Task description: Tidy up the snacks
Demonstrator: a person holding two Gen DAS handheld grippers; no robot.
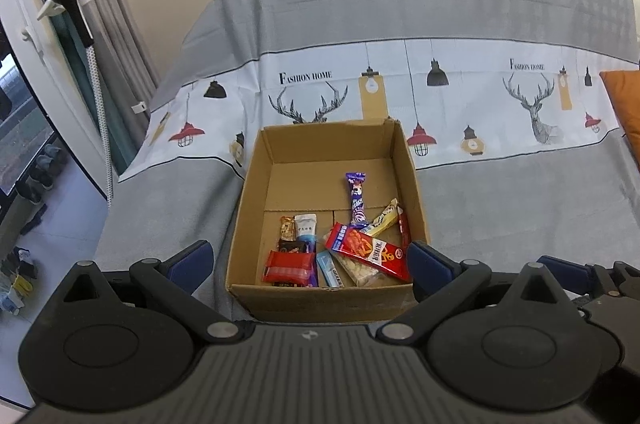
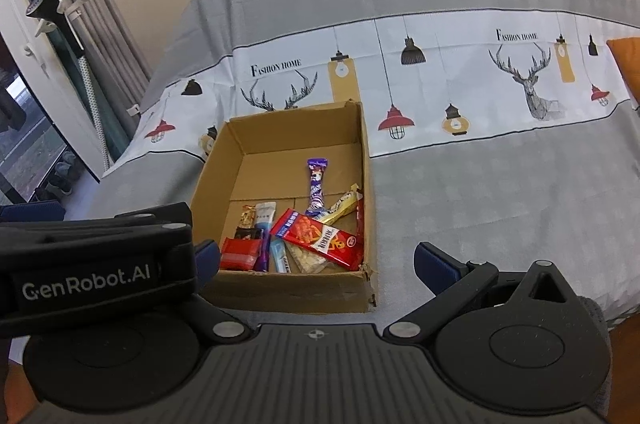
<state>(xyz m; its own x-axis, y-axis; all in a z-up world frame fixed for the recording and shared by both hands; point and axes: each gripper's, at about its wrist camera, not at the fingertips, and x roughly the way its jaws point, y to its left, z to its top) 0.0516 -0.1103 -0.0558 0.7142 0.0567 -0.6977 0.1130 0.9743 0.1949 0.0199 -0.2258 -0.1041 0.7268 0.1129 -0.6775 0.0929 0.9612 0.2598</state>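
An open cardboard box [image 1: 250, 184] [image 2: 368, 164] sits on a bed. Inside lie several snack packets: a long red packet [image 1: 370, 251] [image 2: 320, 238], a purple bar [image 1: 357, 200] [image 2: 316, 188], a yellow-white bar [image 1: 383, 218] [image 2: 340, 208], a red wrapper [image 1: 289, 267] [image 2: 240, 254] and a white pouch [image 1: 306, 227] [image 2: 265, 216]. My left gripper [image 1: 310, 262] is open and empty, its fingers on either side of the box's near end. My right gripper [image 2: 320, 262] is open and empty, just before the box's near wall. The left gripper's body [image 2: 96, 256] shows at left in the right wrist view.
The bed is covered by a grey and white sheet [image 1: 500, 192] printed with deer and lamps. An orange cushion [image 1: 624, 104] lies at the right edge. A garment steamer on a pole [image 1: 76, 4], curtains and a window stand at left, with shoes on the floor [image 1: 44, 168].
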